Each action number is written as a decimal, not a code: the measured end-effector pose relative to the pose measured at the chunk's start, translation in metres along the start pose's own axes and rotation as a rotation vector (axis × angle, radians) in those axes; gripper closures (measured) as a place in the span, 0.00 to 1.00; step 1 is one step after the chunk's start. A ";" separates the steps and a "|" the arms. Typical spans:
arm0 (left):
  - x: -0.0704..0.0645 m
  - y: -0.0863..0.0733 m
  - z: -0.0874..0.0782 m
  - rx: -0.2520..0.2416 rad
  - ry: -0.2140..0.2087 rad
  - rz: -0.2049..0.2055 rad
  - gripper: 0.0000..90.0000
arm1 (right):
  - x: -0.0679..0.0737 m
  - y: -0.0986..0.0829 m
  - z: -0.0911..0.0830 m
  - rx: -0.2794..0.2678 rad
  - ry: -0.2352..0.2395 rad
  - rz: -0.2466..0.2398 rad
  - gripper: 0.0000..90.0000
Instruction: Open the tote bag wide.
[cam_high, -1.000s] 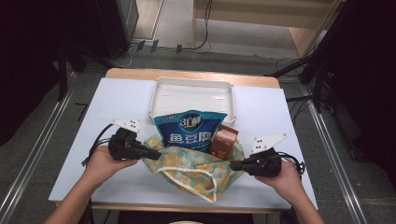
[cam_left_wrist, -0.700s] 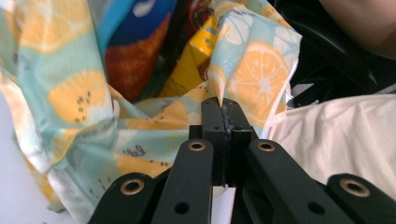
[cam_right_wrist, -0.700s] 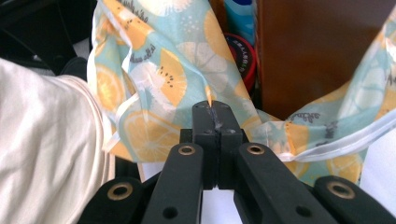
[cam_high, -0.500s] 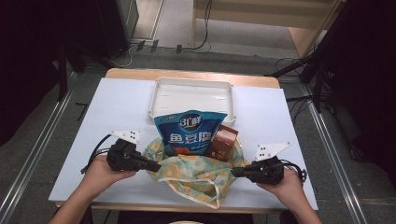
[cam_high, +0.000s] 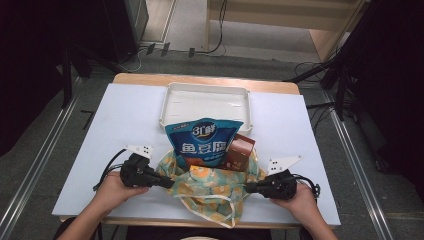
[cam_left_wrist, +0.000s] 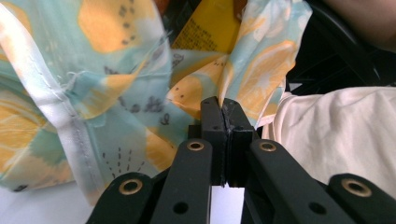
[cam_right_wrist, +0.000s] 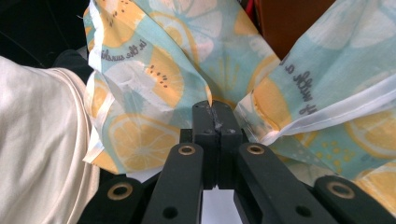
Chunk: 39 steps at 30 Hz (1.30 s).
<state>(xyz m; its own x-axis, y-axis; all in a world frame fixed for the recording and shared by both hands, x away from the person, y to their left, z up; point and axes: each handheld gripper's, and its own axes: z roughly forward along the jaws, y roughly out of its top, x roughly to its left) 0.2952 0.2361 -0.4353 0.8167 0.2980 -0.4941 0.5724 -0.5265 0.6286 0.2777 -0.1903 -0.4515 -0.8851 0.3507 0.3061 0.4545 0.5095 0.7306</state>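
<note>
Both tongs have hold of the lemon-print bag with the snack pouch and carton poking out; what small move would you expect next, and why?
Probably a gentle pull of both rims toward the person, peeling the bag off. The left tongs and right tongs are each shut on the lemon-print cloth bag, while the blue snack pouch and brown carton already stick out toward the white tray.

Both forearms reach in low. The left hand-held gripper (cam_high: 167, 183) points inward toward its partner, jaws pressed tight together. The right hand-held gripper (cam_high: 248, 188) mirrors it, pointing back, jaws likewise clamped together.
</note>
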 end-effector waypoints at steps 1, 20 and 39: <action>0.000 0.000 0.000 0.000 0.000 0.000 1.00 | 0.000 0.000 0.000 0.000 0.000 0.000 1.00; 0.009 -0.005 0.020 -0.002 -0.020 0.010 1.00 | 0.003 -0.004 0.022 0.070 0.014 -0.026 1.00; 0.023 -0.012 0.019 0.000 0.024 -0.021 1.00 | -0.007 -0.012 0.026 0.096 -0.010 -0.034 1.00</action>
<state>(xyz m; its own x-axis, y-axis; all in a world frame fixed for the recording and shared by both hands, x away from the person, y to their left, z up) 0.3052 0.2340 -0.4660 0.8058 0.3282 -0.4929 0.5898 -0.5200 0.6179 0.2810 -0.1786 -0.4782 -0.8994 0.3396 0.2752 0.4320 0.5945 0.6782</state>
